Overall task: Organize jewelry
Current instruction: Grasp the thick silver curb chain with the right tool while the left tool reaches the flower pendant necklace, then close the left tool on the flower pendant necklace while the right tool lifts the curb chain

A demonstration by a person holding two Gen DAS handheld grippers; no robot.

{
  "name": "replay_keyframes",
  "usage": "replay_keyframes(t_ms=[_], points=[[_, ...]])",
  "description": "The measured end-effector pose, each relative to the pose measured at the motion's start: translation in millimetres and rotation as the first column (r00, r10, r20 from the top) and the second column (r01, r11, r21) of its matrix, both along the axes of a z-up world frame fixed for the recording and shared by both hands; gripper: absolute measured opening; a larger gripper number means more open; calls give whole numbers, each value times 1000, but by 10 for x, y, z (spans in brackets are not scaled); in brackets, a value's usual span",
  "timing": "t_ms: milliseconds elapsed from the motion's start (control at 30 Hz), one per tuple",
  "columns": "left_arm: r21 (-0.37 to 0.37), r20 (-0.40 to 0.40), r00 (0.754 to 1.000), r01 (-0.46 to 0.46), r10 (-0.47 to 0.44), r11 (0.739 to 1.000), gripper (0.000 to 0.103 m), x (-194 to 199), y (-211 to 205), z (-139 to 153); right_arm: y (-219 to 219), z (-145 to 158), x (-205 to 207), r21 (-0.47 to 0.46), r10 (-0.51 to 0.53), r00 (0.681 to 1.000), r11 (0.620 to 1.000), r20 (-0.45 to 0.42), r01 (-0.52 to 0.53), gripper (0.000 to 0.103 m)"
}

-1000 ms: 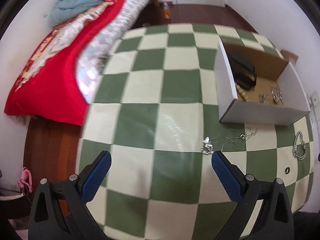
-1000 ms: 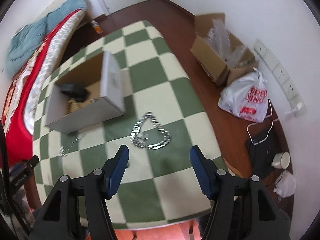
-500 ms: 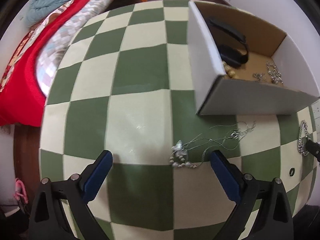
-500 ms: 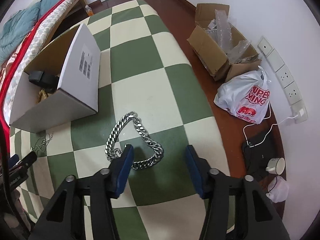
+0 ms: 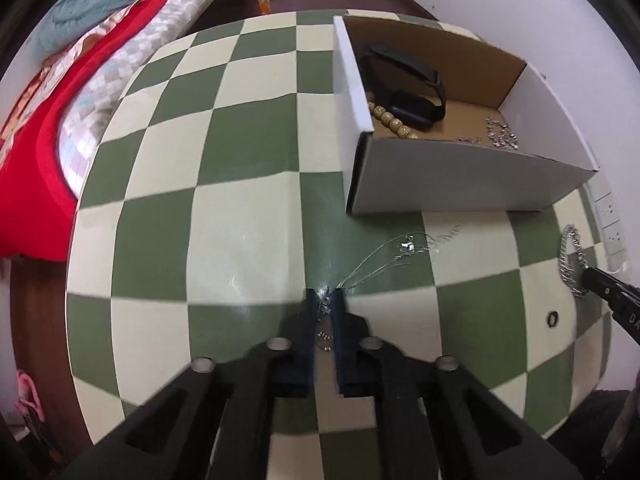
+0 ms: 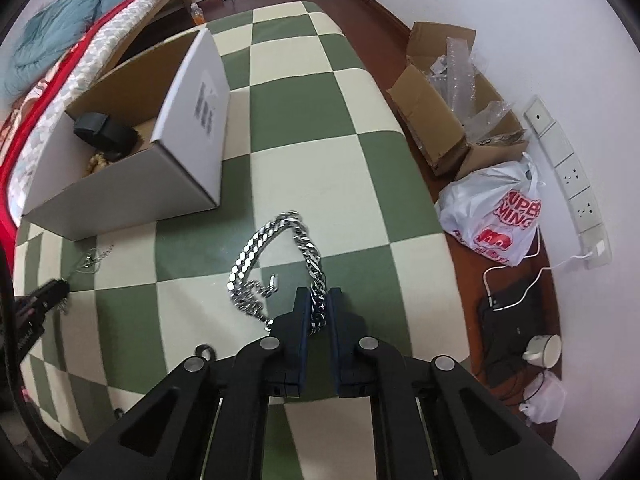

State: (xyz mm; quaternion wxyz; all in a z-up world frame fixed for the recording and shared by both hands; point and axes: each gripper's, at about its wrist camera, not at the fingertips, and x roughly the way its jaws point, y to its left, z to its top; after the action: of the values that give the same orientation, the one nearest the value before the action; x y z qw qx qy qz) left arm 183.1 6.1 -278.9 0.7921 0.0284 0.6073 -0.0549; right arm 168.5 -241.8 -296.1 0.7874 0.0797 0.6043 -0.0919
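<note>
My left gripper is shut on the pendant end of a thin silver necklace that trails right across the checkered table. My right gripper is shut on a heavy silver chain lying on the table; the chain also shows in the left wrist view. The open white cardboard box holds a black band, wooden beads and small silver pieces. The box also shows in the right wrist view.
A small dark ring lies on the table right of the left gripper. A red bed stands left of the table. On the floor at right are a cardboard box, a plastic bag and a cup.
Both grippers moved down and forward and closed: the left on the thin necklace's pendant, the right on the heavy chain. Both were open half a second ago.
</note>
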Motion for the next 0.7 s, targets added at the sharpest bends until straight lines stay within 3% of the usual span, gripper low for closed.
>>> replay_keyframes(t_ms=[400, 500, 533, 600, 633, 700], points=[[-112, 51, 995, -85, 91, 990, 0, -314, 353, 561, 62, 515, -246, 107, -10, 995, 994, 100, 0, 9], [-176, 14, 997, -78, 82, 981, 5, -210, 399, 511, 54, 554, -252, 118, -14, 995, 993, 99, 2, 9], [-173, -19, 997, -74, 72, 982, 11, -143, 384, 424, 44, 549, -251, 119, -17, 995, 993, 97, 6, 9], [-123, -70, 997, -47, 39, 991, 34, -9, 351, 222, 1, 507, -241, 129, -28, 996, 991, 88, 17, 9], [-104, -80, 997, -32, 23, 994, 57, 18, 329, 161, -14, 483, -238, 135, -36, 996, 991, 81, 24, 9], [-87, -103, 995, -4, -5, 996, 60, 78, 287, 37, -44, 443, -233, 137, -43, 996, 990, 75, 33, 9]])
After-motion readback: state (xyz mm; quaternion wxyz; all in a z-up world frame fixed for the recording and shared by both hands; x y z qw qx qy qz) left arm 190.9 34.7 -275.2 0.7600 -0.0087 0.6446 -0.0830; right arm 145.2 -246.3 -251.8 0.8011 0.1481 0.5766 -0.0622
